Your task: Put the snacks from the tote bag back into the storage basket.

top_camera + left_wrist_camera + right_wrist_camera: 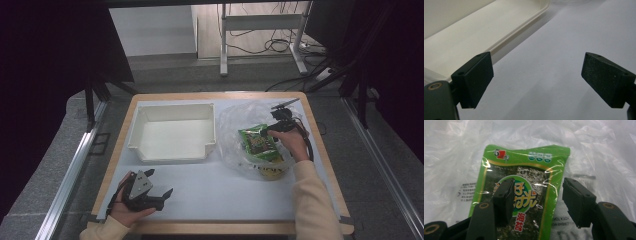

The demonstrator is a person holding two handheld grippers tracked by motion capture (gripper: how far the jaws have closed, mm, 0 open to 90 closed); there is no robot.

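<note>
Green seaweed packet (520, 187) lies glossy atop crinkled clear plastic bag (599, 152)

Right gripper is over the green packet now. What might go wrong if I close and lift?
The green snack packet lies on a crinkled clear plastic bag, so the right gripper, open with one finger over the packet, may pinch film too and drag the bag. The glossy wrapper could slip.
</note>
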